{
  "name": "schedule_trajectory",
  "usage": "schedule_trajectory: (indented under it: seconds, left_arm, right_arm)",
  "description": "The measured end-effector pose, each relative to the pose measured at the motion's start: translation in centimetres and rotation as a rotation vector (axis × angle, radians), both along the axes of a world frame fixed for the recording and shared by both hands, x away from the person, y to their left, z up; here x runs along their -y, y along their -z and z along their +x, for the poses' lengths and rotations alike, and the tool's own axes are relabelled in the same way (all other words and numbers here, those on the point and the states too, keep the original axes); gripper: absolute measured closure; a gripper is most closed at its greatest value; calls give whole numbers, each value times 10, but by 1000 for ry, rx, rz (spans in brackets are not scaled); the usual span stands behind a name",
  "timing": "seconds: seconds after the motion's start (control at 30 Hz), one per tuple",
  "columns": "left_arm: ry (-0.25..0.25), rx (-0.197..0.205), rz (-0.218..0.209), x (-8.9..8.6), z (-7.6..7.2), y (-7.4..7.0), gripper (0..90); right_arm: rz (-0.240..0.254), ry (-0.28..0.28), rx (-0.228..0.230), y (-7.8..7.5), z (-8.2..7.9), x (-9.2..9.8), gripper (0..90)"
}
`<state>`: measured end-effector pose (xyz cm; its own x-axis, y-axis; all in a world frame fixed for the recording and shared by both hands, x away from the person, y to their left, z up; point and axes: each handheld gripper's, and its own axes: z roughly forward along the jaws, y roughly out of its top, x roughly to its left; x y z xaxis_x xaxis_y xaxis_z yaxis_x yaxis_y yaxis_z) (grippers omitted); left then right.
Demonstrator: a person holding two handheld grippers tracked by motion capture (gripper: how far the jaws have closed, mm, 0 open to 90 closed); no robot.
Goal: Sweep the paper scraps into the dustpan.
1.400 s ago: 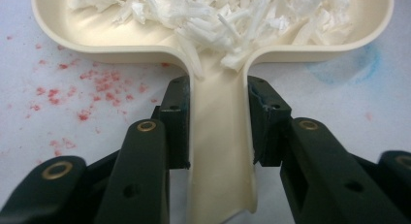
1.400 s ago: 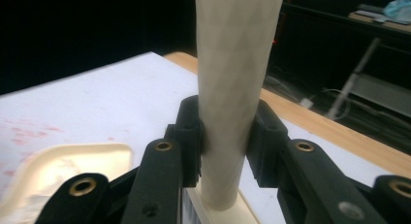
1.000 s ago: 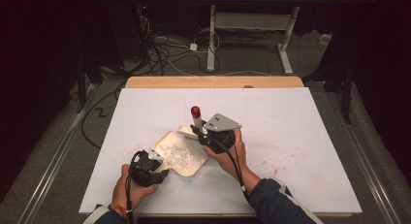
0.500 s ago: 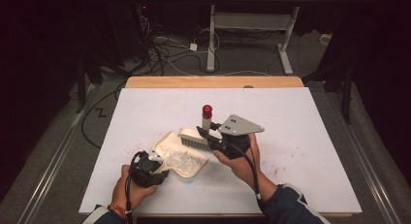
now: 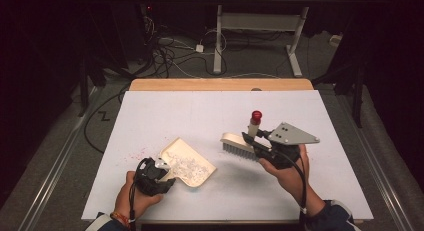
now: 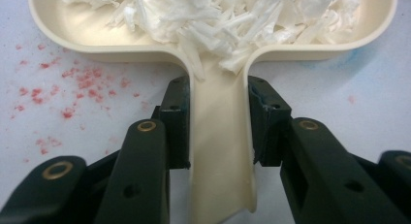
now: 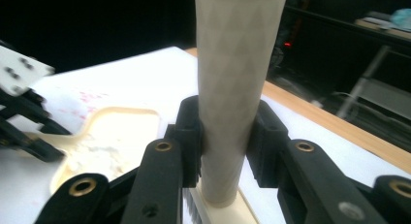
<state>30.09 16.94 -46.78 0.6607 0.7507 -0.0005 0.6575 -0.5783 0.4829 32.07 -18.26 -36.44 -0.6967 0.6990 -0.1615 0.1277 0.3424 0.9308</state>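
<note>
A cream dustpan (image 5: 187, 163) lies on the white table (image 5: 210, 116), holding a heap of white shreds (image 6: 218, 15). My left gripper (image 5: 161, 172) is shut on the dustpan's handle (image 6: 220, 136), one pad on each side. My right gripper (image 5: 251, 137) is shut on the upright grey handle (image 7: 232, 88) of a cream brush (image 5: 240, 143) with a red knob (image 5: 256, 115) on top. The brush hangs right of the dustpan, apart from it, bristles down. In the right gripper view the dustpan (image 7: 111, 136) lies to the left, with the left gripper's jaws at its edge.
Red crumbs (image 6: 72, 86) are scattered on the table left of the dustpan handle, and a faint red dusting (image 5: 140, 151) lies by the pan. The table's wooden far edge (image 5: 220, 84) borders a dark floor with cables (image 5: 170, 51) and a desk frame (image 5: 260, 26).
My right hand has carried the brush to the right and up, away from the dustpan. The left hand and dustpan have stayed where they were.
</note>
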Motion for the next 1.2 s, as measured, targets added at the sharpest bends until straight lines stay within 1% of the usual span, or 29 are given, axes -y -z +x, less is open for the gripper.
schedule_trajectory:
  seconds: [0.07, 0.13, 0.27, 0.3, 0.4, 0.47, 0.5, 0.53, 0.6, 0.67, 0.8, 0.87, 0.93, 1.03, 1.07, 1.13, 1.2]
  left_arm:
    - [7, 3, 1, 2, 0, 0, 636]
    - [19, -4, 5, 5, -1, 0, 636]
    - [34, -6, 12, 12, -1, -1, 636]
    - [43, -5, 14, 13, 0, -1, 636]
    - [61, -5, 13, 20, 0, -2, 636]
    - [71, -2, 18, 25, 0, -2, 635]
    - [73, 0, 20, 27, 1, -2, 635]
    - [78, 1, 23, 29, 1, -2, 635]
    - [84, 2, 23, 34, 2, -2, 635]
    - [92, 1, 28, 38, 3, -2, 635]
    - [108, 3, 32, 47, 5, -2, 635]
    - [109, 3, 28, 48, 6, -2, 635]
    - [110, 3, 26, 48, 6, -2, 635]
    - [110, 3, 24, 47, 6, -2, 635]
    - [111, 2, 22, 47, 6, -1, 635]
    - [109, 1, 16, 47, 6, -1, 635]
    - [110, -2, 8, 46, 6, -1, 635]
  right_arm:
    - [-22, 24, -3, 2, -1, 10, 710]
    - [-35, 48, -18, 5, -2, 17, 710]
    - [-93, 78, -39, 15, -2, 21, 710]
    - [-105, 78, -48, 16, -2, 21, 710]
    - [-111, 59, -68, 21, -4, 18, 710]
    - [-112, 49, -69, 23, -5, 14, 710]
    - [-120, 38, -68, 24, -6, 8, 710]
    - [-120, 38, -68, 24, -6, 8, 710]
    - [-117, 20, -75, 25, -6, 2, 711]
    - [-111, 4, -72, 25, -7, -3, 710]
    - [-68, -37, -87, 23, -8, -16, 710]
    - [-60, -63, -79, 20, -9, -25, 710]
    - [-46, -85, -60, 16, -12, -31, 710]
    - [-22, -121, -61, 10, -16, -33, 710]
    - [-11, -123, -67, 9, -16, -33, 710]
    - [-5, -124, -58, 7, -15, -33, 710]
    - [10, -121, -63, 6, -14, -32, 710]
